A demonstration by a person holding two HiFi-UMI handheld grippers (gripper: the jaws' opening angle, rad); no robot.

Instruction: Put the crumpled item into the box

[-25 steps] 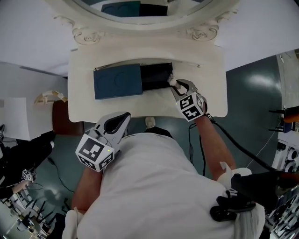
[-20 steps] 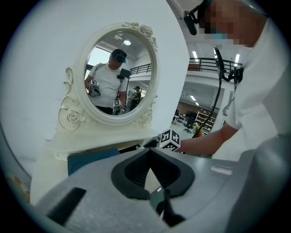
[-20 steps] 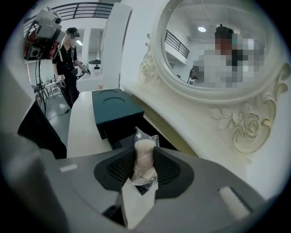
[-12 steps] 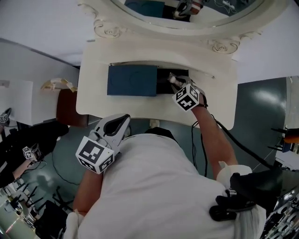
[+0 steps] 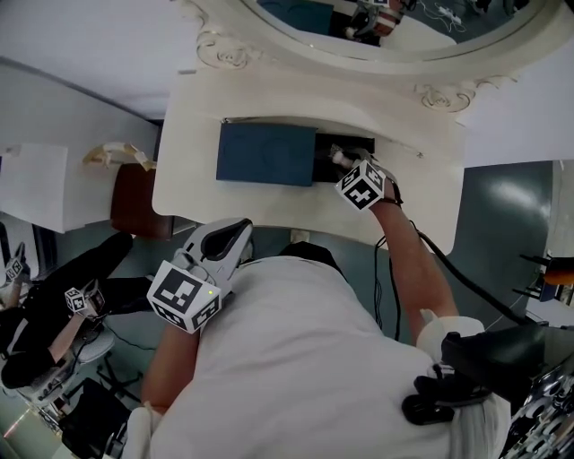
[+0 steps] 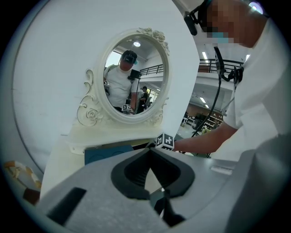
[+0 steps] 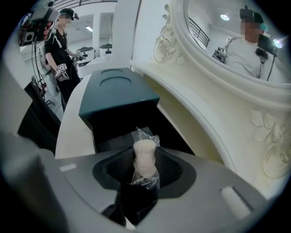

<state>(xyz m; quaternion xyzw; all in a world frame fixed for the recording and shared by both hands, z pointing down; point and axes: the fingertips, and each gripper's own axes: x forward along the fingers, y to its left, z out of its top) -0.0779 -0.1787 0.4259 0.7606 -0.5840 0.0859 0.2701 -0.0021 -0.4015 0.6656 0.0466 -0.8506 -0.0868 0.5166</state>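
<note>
A dark blue box lies on the cream dressing table, and its black open part shows at the right end. My right gripper hangs over that opening. Between its jaws stands the crumpled item, a cream lump in clear crinkled wrap. The jaws are opening, though the pads still seem to touch the item. In the right gripper view the blue lid and the dark cavity lie just ahead. My left gripper is shut and empty, held close to my chest.
An ornate oval mirror rises behind the box at the table's back edge. A brown seat stands left of the table. Another person with a marker cube is at the lower left. A black cable trails from my right arm.
My right gripper has carried the item from the table's right part in over the box's open end. The left gripper has stayed by my chest.
</note>
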